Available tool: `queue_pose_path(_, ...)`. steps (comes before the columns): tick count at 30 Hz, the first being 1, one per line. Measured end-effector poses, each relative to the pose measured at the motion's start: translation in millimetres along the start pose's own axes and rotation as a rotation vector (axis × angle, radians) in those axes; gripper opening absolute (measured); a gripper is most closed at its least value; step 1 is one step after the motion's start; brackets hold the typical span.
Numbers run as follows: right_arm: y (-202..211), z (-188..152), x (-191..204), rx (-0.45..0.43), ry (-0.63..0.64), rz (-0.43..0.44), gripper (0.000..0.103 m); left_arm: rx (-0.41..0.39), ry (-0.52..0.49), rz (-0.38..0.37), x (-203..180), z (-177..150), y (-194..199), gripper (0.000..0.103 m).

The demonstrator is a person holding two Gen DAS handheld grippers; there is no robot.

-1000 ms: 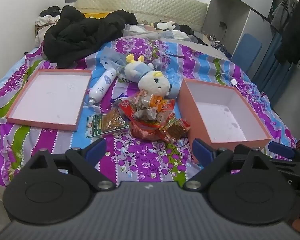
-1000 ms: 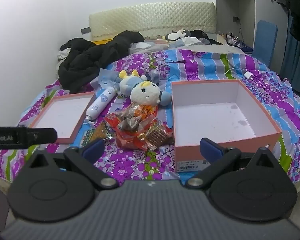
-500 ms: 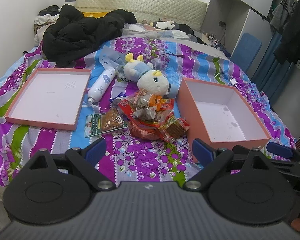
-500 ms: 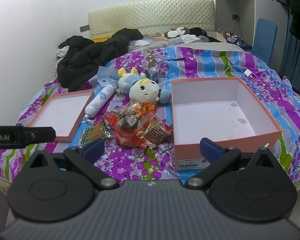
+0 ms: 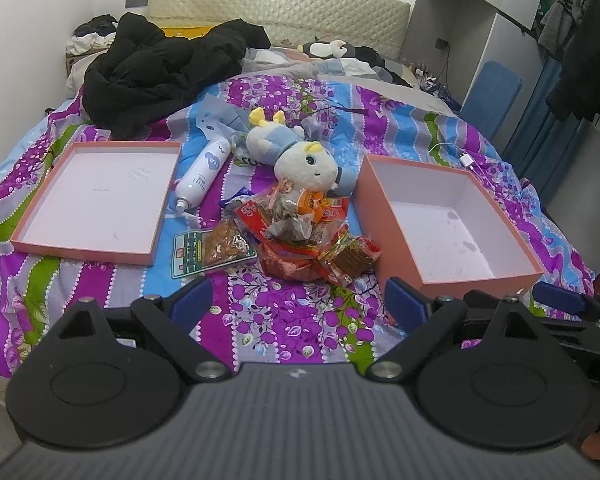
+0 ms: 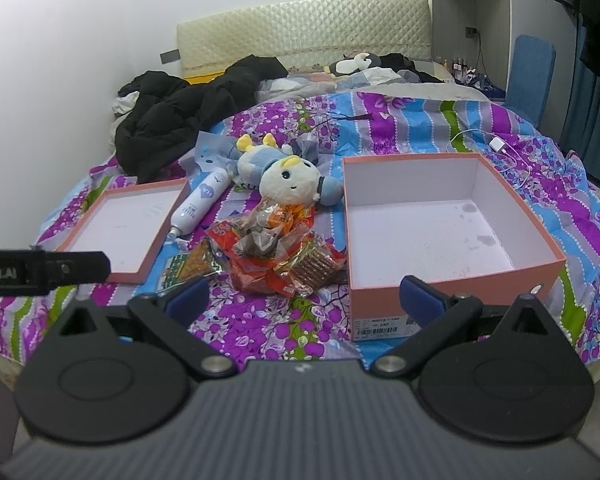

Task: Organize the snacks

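One pile of snack packets [image 5: 300,232], exact count unclear. One pink box [image 5: 440,216], one box lid [image 5: 96,196], one plush toy [image 5: 300,156], one white spray bottle [image 5: 204,172], one black coat [image 5: 156,68], two grippers.

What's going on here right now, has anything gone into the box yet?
Nothing yet. Both grippers, left and right, are open and hold nothing, hanging short of the snack pile on the bedspread. The deep pink box to the pile's right is empty, and so is its shallow lid on the left. A plush toy and a white spray bottle lie just behind the snacks.
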State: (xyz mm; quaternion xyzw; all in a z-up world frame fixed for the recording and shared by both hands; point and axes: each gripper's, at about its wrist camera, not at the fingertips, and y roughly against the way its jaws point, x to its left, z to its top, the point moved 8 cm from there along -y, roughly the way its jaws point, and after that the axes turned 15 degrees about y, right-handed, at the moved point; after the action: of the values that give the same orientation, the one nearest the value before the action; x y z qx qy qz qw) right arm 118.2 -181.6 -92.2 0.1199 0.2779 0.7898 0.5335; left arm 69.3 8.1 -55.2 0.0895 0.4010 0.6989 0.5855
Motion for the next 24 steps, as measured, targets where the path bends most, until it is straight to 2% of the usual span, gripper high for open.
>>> queue_pose_path(24, 0.9, -0.9, 4.6, 0.006, 0.004, 0.005, 0.103, 0.002, 0.015, -0.017, 3.3, -2.0, -0.2, 0.095)
